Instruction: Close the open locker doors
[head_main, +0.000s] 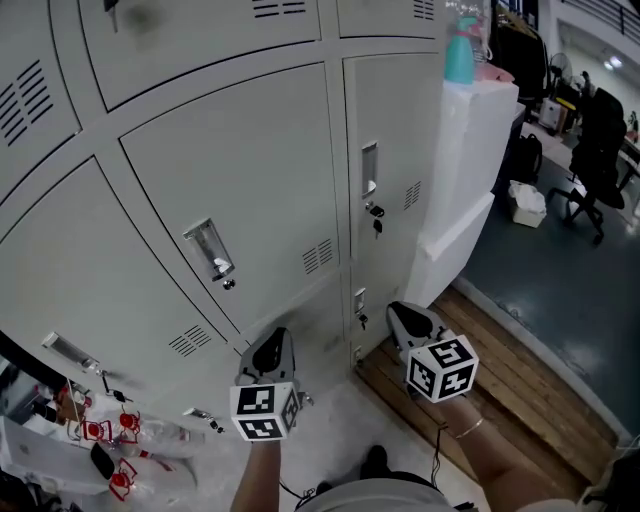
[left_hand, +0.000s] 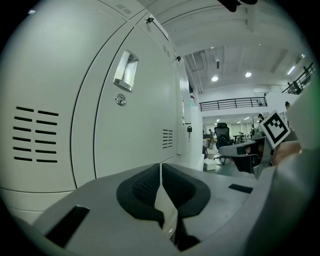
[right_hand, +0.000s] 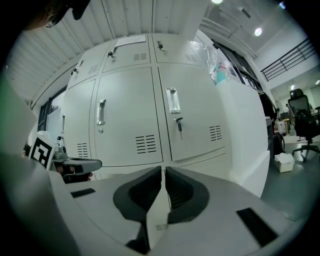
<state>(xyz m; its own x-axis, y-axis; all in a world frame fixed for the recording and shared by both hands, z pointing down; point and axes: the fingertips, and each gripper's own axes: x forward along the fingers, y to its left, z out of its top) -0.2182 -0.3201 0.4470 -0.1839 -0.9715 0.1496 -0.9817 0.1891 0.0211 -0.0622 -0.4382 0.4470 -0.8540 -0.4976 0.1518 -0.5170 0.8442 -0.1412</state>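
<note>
Locker doors (head_main: 240, 190) are faced by the left tool (head_main: 270, 348) and right tool (head_main: 405, 316), both closed and empty; any open door is best pushed flat along its free edge.

left claw (head_main: 270, 345): grey shell, black pads | right claw (head_main: 407, 320): same | cubes (head_main: 265, 410): white, black square markers | right wrist: thin bracelet (head_main: 470, 428)

The locker bank (head_main: 230, 150) runs off the head view's top and left edges. At 8 o'clock, red-and-white items (head_main: 105, 440) are cut by the edge and too small to identify. At 1 o'clock a teal bottle (head_main: 459, 55) blurs toward the top edge. The left hand-held gripper (head_main: 270, 345) covers part of a bottom locker door (head_main: 320, 320).
</note>
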